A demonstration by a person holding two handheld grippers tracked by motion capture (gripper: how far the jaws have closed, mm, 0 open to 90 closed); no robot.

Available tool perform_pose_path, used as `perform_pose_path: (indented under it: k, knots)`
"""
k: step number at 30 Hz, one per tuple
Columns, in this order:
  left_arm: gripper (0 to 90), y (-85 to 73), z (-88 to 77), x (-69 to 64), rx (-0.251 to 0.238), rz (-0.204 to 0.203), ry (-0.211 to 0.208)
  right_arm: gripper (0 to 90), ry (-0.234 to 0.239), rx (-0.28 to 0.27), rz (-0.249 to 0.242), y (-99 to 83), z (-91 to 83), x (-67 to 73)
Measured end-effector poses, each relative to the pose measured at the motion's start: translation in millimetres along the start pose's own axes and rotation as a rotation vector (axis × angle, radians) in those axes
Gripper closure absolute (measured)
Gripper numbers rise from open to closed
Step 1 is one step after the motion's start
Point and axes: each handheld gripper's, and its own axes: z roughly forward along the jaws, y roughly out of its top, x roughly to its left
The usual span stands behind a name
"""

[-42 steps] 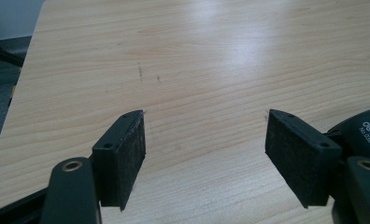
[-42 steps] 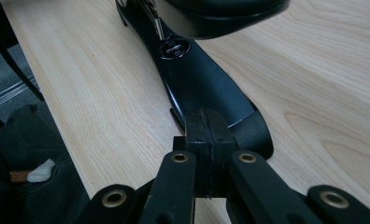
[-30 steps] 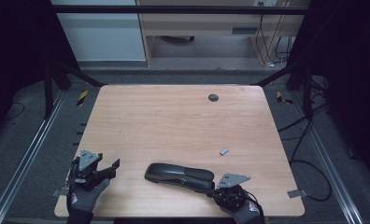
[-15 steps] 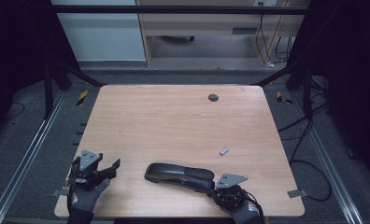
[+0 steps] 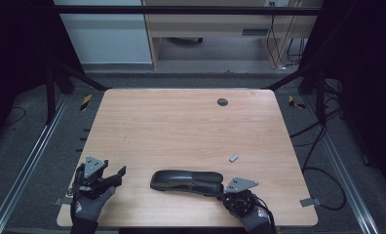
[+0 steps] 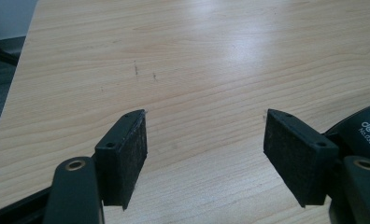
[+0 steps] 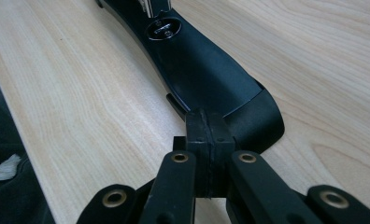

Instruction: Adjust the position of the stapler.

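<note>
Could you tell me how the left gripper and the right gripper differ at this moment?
The left gripper has its jaws wide apart over bare wood, with nothing between them; the right gripper has its jaws pressed together. The left gripper sits clear of the black stapler; the right gripper sits at the stapler's end. Both rest low at the table's near edge.

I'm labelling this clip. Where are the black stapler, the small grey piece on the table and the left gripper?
black stapler [image 5: 186, 180], high view, middle of its top arm.
small grey piece [image 5: 234, 157], high view, its middle.
left gripper [image 6: 204, 158], left gripper view, midway between its open pads.
</note>
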Motion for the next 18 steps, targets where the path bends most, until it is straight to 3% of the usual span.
perform_pose_path:
  k: [7, 18]
  knots:
    - [30.2, -0.2, 1.6, -1.1, -0.001, 0.001, -0.003, 90.0, -0.009, -0.008, 0.005, 1.6, 2.5, -4.4]
    - [34.4, -0.5, 3.0, -3.7, 0.004, 0.047, 0.007, 90.0, -0.022, -0.007, -0.002, 3.1, 3.7, -5.1]
